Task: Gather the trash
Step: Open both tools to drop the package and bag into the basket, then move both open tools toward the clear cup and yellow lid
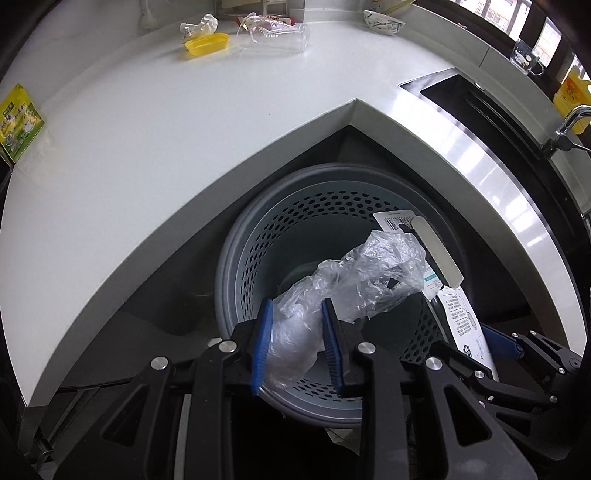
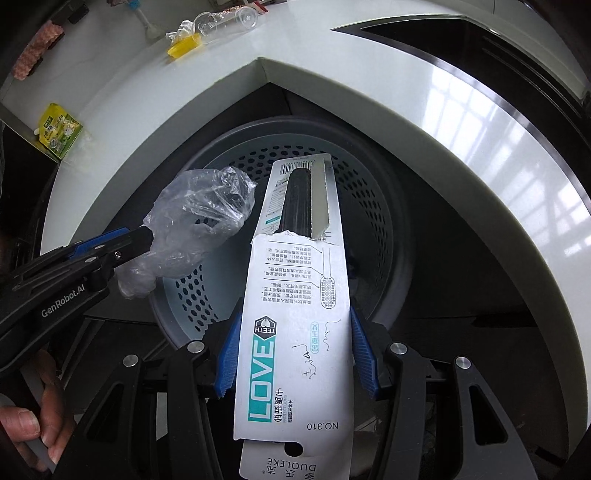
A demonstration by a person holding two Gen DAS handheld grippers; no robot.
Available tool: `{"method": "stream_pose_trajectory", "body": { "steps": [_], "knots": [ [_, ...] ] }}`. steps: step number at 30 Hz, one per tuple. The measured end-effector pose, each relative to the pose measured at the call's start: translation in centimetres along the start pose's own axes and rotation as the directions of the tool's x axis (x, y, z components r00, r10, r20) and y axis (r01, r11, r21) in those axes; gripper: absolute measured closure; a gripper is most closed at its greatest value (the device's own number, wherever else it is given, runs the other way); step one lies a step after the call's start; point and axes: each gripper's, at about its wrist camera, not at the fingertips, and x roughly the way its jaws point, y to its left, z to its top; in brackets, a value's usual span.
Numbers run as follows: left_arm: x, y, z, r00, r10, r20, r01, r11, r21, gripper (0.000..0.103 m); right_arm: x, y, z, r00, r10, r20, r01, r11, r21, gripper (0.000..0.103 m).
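Observation:
A grey perforated waste basket (image 1: 258,266) stands on the floor under the counter corner; it also shows in the right wrist view (image 2: 369,206). My left gripper (image 1: 297,343) is shut on a crumpled clear plastic bag (image 1: 369,269) and holds it over the basket's mouth. That bag also shows in the right wrist view (image 2: 195,229). My right gripper (image 2: 295,354) is shut on a white toothbrush package card (image 2: 295,332) reading "LOVE", pointed over the basket. The card also shows in the left wrist view (image 1: 461,317).
The white counter (image 1: 147,129) carries a yellow lid (image 1: 207,44), crumpled plastic (image 1: 201,24), a clear plastic cup (image 1: 277,37) and a green-yellow packet (image 1: 18,125). A dark sink (image 1: 480,107) with a tap (image 1: 572,118) lies at right, with a yellow bottle (image 1: 570,96) behind.

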Motion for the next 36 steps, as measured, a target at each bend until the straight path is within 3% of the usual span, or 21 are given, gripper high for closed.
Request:
{"method": "stream_pose_trajectory", "body": {
  "steps": [2, 3, 4, 5, 21, 36],
  "knots": [
    [-0.2, 0.1, 0.0, 1.000, 0.014, 0.003, -0.014, 1.000, -0.003, 0.062, 0.0, 0.0, 0.3, 1.000, 0.004, 0.008, -0.004, 1.000, -0.005, 0.050],
    [-0.3, 0.3, -0.1, 1.000, 0.021, 0.006, -0.021, 1.000, -0.008, 0.056, 0.0, 0.0, 0.4, 1.000, -0.004, 0.011, 0.004, 1.000, -0.005, 0.046],
    [-0.5, 0.5, -0.1, 1.000, 0.026, 0.013, -0.026, 1.000, -0.013, 0.043, -0.1, 0.0, 0.4, 1.000, -0.011, 0.019, 0.012, 1.000, -0.004, 0.041],
    [-0.7, 0.7, -0.2, 0.999, 0.033, 0.023, -0.033, 0.999, -0.020, 0.038, -0.3, -0.1, 0.4, 1.000, -0.011, 0.028, 0.011, 1.000, -0.003, 0.039],
    [-4.2, 2.3, -0.3, 0.997, 0.060, 0.051, -0.059, 0.998, -0.029, 0.034, -2.4, -0.9, -1.0, 0.999, 0.015, 0.043, -0.016, 1.000, 0.027, 0.039],
    [-10.5, 4.0, 3.2, 0.975, 0.069, 0.212, -0.064, 0.998, -0.029, 0.024, -7.8, 1.1, 2.4, 0.980, 0.038, 0.195, -0.039, 0.999, 0.005, 0.039]
  ]
}}
